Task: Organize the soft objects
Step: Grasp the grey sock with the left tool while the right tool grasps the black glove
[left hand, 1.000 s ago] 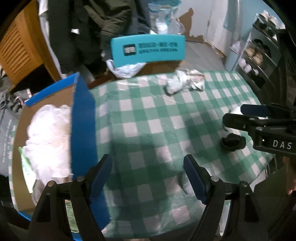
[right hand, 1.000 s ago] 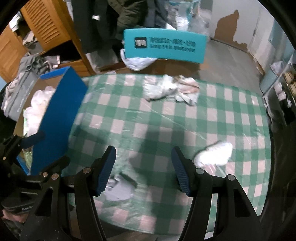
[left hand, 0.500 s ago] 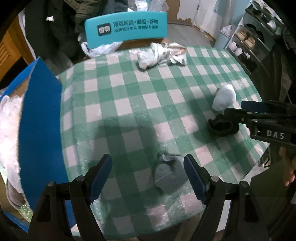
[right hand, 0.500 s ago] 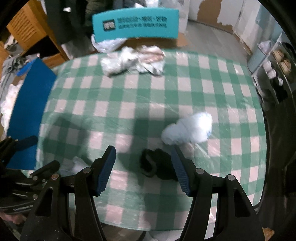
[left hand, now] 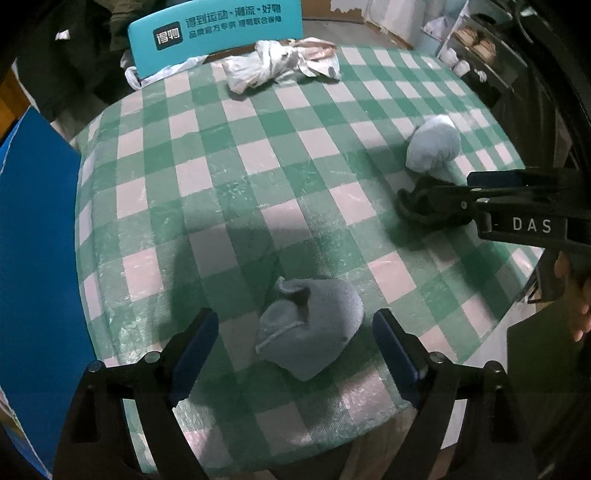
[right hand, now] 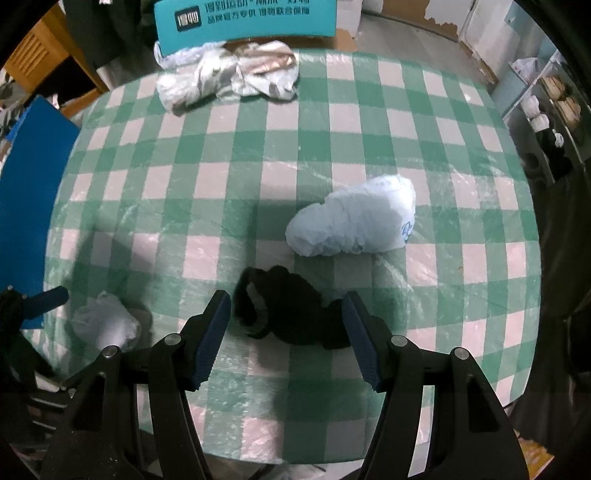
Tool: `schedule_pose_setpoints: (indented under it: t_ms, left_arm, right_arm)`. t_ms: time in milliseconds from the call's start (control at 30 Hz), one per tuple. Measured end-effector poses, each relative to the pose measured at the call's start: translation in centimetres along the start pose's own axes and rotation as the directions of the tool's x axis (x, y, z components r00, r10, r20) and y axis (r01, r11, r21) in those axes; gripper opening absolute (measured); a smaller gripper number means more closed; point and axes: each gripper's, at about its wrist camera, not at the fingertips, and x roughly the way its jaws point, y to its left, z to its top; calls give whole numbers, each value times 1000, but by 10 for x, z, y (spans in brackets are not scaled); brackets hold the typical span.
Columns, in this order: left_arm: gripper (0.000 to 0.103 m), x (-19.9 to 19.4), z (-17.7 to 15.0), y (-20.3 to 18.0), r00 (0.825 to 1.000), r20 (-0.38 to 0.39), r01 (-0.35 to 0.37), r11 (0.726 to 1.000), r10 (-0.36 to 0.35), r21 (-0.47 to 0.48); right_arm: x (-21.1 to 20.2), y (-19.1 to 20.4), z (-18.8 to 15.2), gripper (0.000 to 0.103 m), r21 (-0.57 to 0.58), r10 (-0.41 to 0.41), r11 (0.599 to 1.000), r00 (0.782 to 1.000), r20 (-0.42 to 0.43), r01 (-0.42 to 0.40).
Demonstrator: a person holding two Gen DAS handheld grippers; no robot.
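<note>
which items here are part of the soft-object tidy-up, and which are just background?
Job:
grey rolled fabric bundle between left gripper fingers
black rolled fabric bundle between right gripper fingers
pale blue soft bundle
crumpled white-and-beige cloth pile
blue cardboard box

Background:
green-checked tablecloth
teal chair back
shoe rack

Teal chair back (right hand: 243,18) behind checkered table (right hand: 332,147); wooden cabinet (right hand: 33,62) left.

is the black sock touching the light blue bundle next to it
Apart. The right wrist view shows checked cloth between the black sock and the light blue bundle; the open right tool straddles the sock.
</note>
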Motion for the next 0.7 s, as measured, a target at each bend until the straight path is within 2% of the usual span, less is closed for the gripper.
schedule_pose_setpoints:
  t_ms: [333, 500, 600, 700]
  left_arm:
    - [87, 32, 3, 2, 998, -54, -25, 1000, 26, 14]
    - [86, 33, 1, 1, 999, -27, -29, 999, 30, 35]
    - [79, 32, -1, -2, 999, -11, -47, 997, 48, 64]
    - [66, 31, 0, -7, 999, -2, -43, 996, 43, 74]
  right_arm:
    - [22, 8, 4, 63, -57, -52, 997, 998, -25, 50]
    - [36, 11, 8, 63, -67, -68, 996, 997, -44, 65]
    - [42, 12, 8, 63, -71, -75, 995, 996, -49, 71]
    - [43, 12, 6, 63, -50, -66, 997, 997, -50, 64]
